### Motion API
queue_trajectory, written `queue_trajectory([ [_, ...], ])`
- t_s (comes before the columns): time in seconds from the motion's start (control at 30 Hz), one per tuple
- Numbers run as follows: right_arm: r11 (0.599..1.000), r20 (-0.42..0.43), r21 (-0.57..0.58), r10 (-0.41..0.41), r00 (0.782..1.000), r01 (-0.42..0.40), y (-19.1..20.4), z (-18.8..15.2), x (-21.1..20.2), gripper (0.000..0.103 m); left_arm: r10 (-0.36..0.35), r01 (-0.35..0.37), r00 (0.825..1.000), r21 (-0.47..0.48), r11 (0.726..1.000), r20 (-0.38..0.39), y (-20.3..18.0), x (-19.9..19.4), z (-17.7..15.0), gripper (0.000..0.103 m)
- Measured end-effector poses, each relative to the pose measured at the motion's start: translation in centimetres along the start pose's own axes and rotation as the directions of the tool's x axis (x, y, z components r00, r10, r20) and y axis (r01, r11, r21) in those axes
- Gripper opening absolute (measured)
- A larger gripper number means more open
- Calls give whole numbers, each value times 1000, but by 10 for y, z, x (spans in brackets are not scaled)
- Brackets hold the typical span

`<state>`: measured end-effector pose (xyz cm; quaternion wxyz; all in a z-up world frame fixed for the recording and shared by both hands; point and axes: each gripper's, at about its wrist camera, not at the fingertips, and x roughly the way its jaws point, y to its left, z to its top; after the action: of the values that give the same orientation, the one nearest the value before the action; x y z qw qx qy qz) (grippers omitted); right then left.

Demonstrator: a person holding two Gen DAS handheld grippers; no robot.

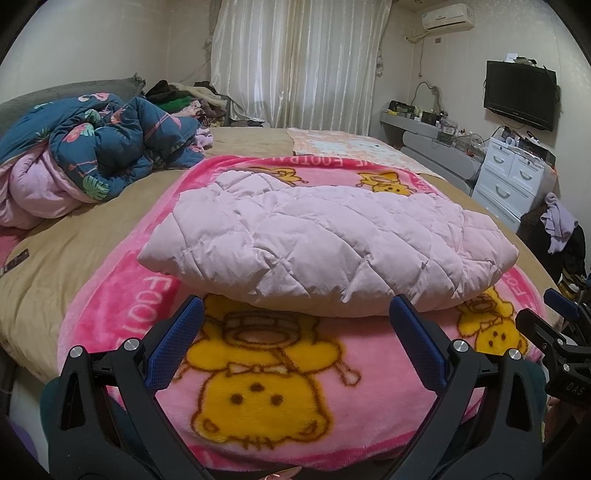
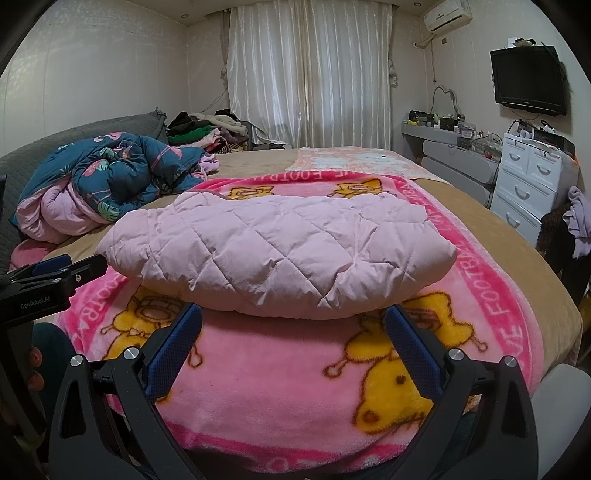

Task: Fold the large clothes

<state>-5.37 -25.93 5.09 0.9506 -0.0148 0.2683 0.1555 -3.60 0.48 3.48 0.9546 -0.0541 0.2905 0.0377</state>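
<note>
A pale pink quilted jacket [image 1: 317,240] is seen folded into a thick, puffy bundle, lying across the middle of a bright pink fleece blanket [image 1: 280,373] printed with yellow cartoon figures and white lettering. The blanket is spread over a tan bed cover [image 1: 74,243]. In the right wrist view the same jacket [image 2: 280,247] lies a little left of centre on the blanket [image 2: 266,387].

The left gripper [image 1: 295,325] is held just short of the jacket's near edge, its blue-padded fingers spread wide and nothing caught between them. The right gripper [image 2: 293,330] is likewise held wide open and empty, just before the near edge of the bundle; neither is seen touching the fabric. Each gripper is partly visible at the edge of the other's view.

Further out, a crumpled dark blue floral duvet [image 1: 107,147] with pink lining is heaped at the left of the bed, with a pile of clothes [image 1: 184,98] behind it. White curtains [image 1: 299,62] hang at the far wall. On the right a white drawer unit [image 1: 513,177] stands below a wall-mounted television [image 1: 521,96], and an air conditioner [image 1: 448,16] is mounted near the ceiling.
</note>
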Motion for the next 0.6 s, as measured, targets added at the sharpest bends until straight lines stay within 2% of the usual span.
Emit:
queue_trajectory([
  [0.6,1000,-7,-1,-1,1000,1,1,-1,2,99,-4,4,1000,-4,1000,-5,0,0,0,94],
])
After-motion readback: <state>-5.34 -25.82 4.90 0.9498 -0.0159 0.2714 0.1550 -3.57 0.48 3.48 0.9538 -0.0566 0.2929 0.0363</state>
